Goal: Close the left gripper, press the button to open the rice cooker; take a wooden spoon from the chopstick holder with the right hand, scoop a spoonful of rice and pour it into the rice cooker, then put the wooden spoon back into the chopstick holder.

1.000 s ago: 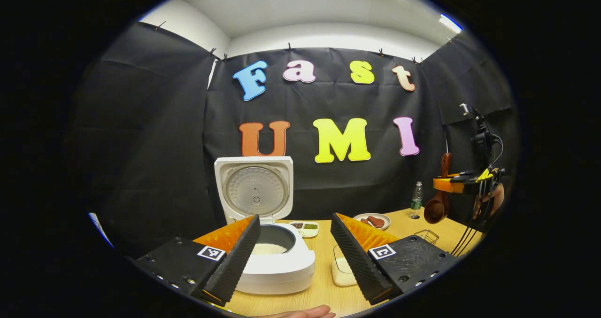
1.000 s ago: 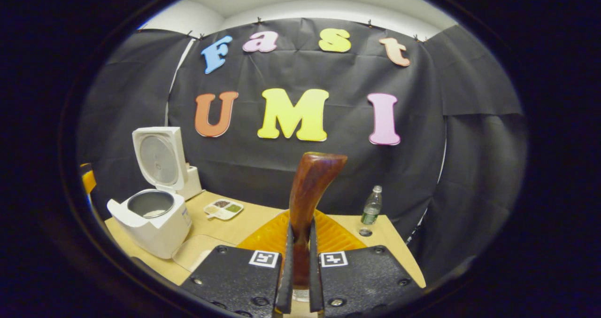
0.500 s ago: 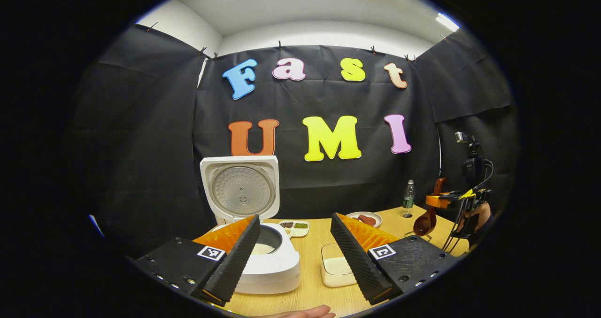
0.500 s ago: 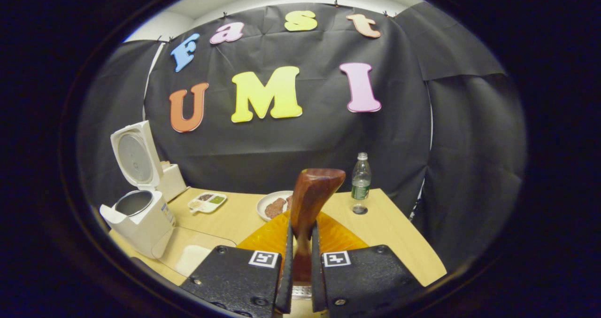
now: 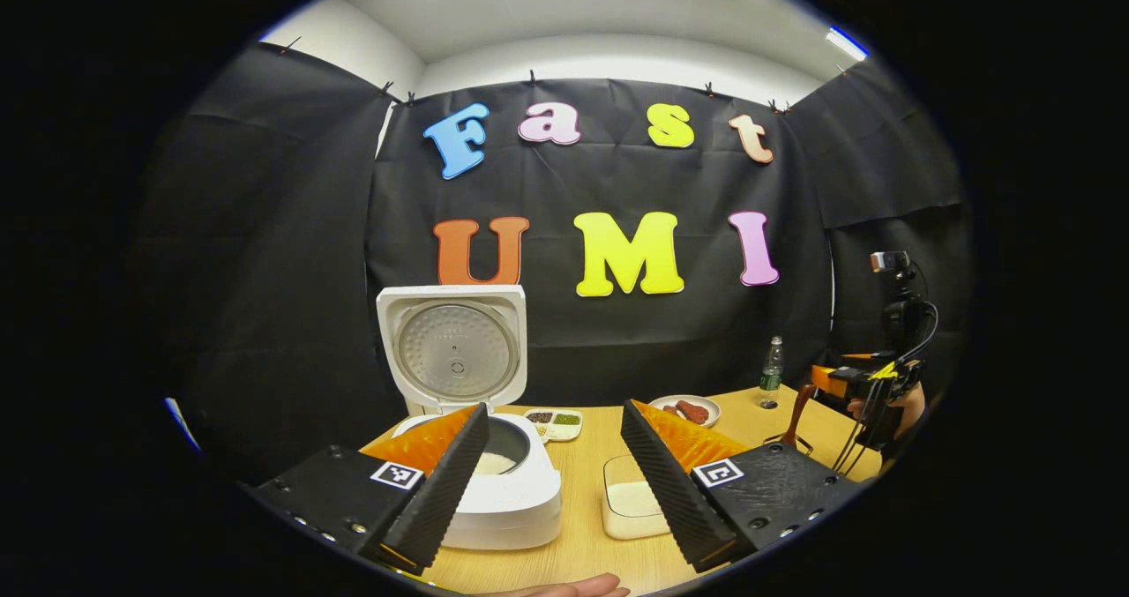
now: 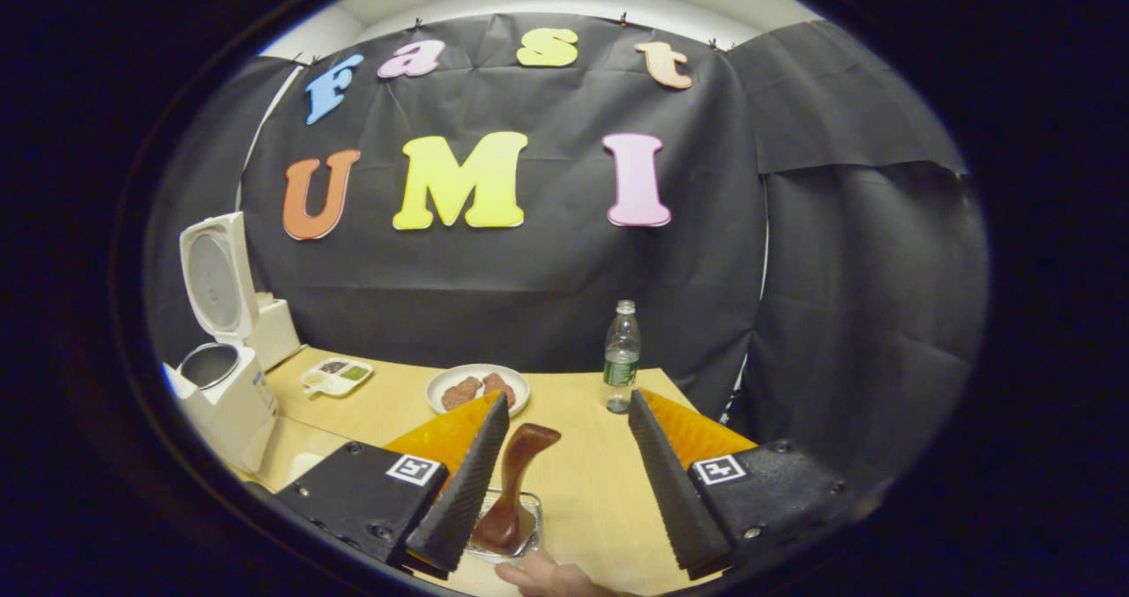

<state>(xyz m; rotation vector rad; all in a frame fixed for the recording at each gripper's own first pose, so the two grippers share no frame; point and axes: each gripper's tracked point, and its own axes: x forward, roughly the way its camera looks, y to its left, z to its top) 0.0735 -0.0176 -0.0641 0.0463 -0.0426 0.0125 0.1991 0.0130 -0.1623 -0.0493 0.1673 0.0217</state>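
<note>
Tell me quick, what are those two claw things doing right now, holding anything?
Left gripper: open, holding nothing, in front of the rice cooker.
Right gripper: open, holding nothing; the wooden spoon stands in the chopstick holder.

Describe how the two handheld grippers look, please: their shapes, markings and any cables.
Each gripper, the left gripper and the right gripper, has two wedge-shaped fingers with ridged inner faces, mounted on black textured blocks with screws. Every block carries a small square black-and-white marker. Orange ribbed panels sit behind the fingers. In the left gripper view, the right gripper shows an orange body, black cables and yellow details.
</note>
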